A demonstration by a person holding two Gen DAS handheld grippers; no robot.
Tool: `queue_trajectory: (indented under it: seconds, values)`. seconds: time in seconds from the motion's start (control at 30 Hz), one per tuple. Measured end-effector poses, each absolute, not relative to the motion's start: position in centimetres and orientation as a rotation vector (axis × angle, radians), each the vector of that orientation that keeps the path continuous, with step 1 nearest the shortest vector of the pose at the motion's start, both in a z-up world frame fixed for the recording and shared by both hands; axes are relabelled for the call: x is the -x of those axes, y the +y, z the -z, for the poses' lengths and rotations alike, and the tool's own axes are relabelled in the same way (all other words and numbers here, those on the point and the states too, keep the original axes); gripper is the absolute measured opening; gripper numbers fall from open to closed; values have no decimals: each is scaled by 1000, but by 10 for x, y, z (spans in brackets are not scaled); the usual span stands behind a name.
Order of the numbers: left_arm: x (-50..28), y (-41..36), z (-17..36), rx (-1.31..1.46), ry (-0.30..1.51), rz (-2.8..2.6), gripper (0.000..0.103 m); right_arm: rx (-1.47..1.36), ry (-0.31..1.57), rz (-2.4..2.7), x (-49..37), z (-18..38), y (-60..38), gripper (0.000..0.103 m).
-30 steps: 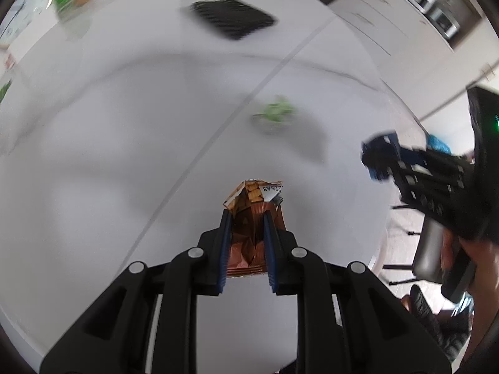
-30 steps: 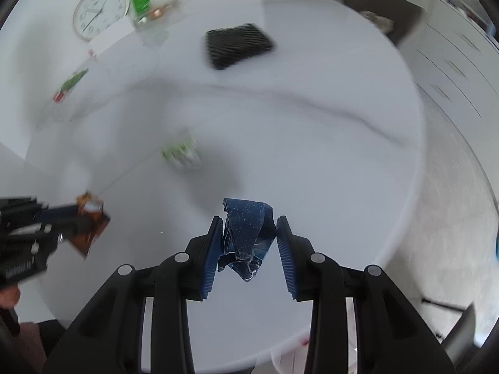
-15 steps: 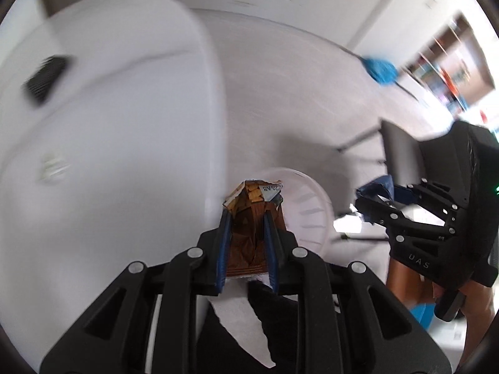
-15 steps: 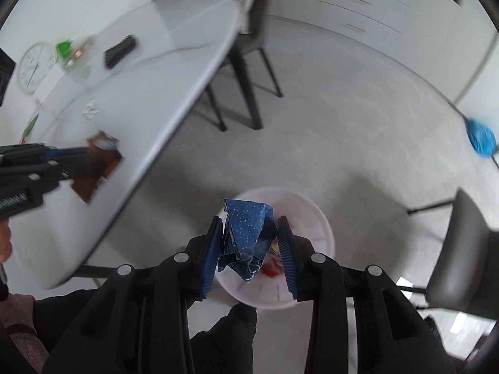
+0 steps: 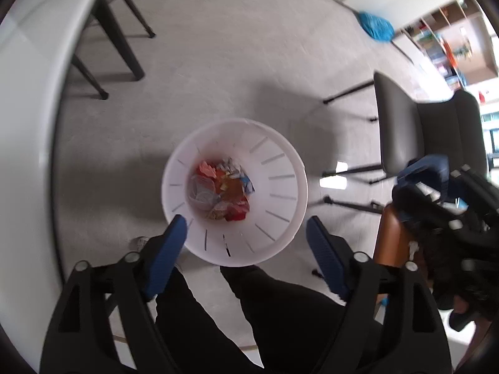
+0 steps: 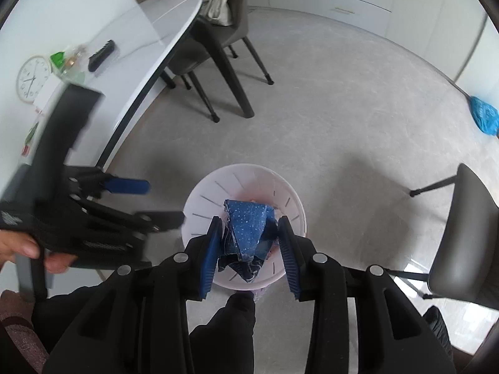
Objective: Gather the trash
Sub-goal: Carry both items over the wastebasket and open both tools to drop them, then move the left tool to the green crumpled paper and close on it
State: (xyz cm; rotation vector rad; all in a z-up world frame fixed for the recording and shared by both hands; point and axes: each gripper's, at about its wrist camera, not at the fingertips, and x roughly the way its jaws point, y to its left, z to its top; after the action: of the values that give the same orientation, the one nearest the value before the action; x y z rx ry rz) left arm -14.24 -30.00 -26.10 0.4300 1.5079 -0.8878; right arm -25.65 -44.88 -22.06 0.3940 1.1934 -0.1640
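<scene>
While the white slotted bin point(image 5: 280, 168) stood on the grey floor in the middle of the left wrist view, its bottom was covered with mixed trash point(image 5: 223, 191): red, orange and clear wrappers. Just below the bin's rim, the left gripper point(image 5: 246, 237) pointed down into it, and its jaws were opening wide with nothing between the blue pads point(image 5: 170, 249).

Seen from the right wrist camera, the same bin point(image 6: 290, 196) lay low in the centre, partly hidden by a crumpled blue dotted wrapper point(image 6: 248, 230). The right gripper point(image 6: 249, 246) held this wrapper over the bin, clenched on it from both sides. At the left edge of that view the left gripper point(image 6: 146, 201) appeared blurred, carried by a hand point(image 6: 21, 249).

Dark trouser legs point(image 5: 280, 311) filled the bottom of both frames. A white table point(image 6: 124, 40) occupied the upper left, with a clock point(image 6: 32, 78) and a black object point(image 6: 101, 54) on it, and grey chairs point(image 6: 224, 31) stood around.
</scene>
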Motion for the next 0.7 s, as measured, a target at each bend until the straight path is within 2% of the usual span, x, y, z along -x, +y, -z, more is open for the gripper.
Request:
queue_trajectory:
  seconds: [0.1,0.2,0.23,0.27,0.3,0.37,0.53,0.63,0.7]
  values:
    - [127,-279,225,-368,1422,840,90,-380,1195,118,251,225,-447,38]
    - [113,-260,194,-322,1348,778,92,-366,1203,74,242,234,-440,39]
    - [109,-253,186,-311,1333,755,93,-357,1213,53,238,241,-437,45]
    - [106,-246,179,-299,1318,731,93,-353,1226,38,235,248,-434,57]
    - [101,-233,169,-278,1298,696,94,-353,1244,17,230,258,-429,64]
    - [93,-218,159,-251,1282,653,95,-368,1281,-13,223,273,-425,83]
    - [66,-167,140,-181,1250,503,95,-365,1377,-12,203,295,-410,93]
    - [48,-138,137,-155,1236,436,95,-356,1336,21,193,276,-405,100]
    - [32,-122,139,-144,1237,413,95,-344,1293,57,187,257,-403,100]
